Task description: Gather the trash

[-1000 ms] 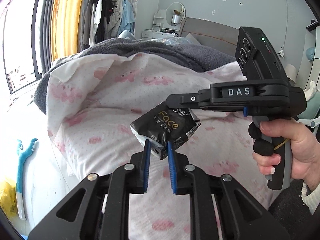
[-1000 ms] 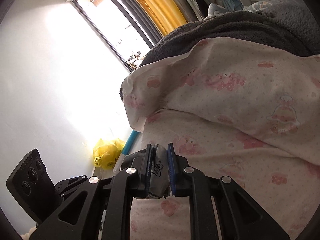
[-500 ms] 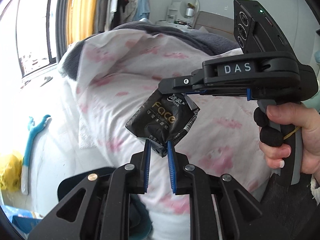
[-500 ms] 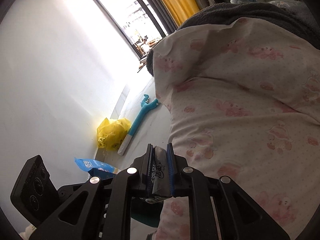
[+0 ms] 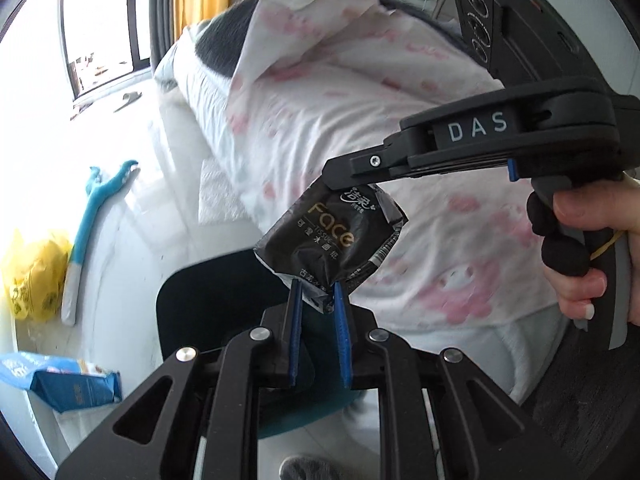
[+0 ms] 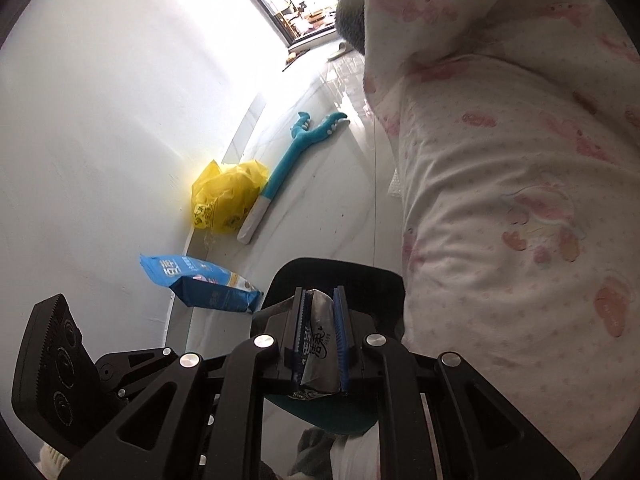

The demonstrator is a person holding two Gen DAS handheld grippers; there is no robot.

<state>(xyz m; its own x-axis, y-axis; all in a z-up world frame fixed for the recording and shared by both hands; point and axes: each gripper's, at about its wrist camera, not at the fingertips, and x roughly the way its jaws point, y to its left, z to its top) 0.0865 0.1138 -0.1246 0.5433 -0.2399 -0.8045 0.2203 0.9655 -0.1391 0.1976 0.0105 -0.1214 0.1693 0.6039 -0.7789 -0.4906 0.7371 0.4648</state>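
- Both claws pinch the black tissue packet [image 5: 332, 240] at centre frame: left claw [image 5: 316, 300] on its lower corner, right claw [image 6: 320, 320] on its top edge.
- Risk: pulling apart could tear the wrapper, or an uneven release could drop it outside the dark bin [image 5: 208, 300] below.
- The pink bedding [image 5: 360, 100] crowds the right; a yellow bag [image 6: 228, 196], blue pack [image 6: 208, 284] and teal toy [image 6: 304, 140] lie at left on the floor.

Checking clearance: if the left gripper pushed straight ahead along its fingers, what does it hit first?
The black tissue packet already pinched in the left gripper, then the right gripper gripping its far end. Depth beyond is unclear.
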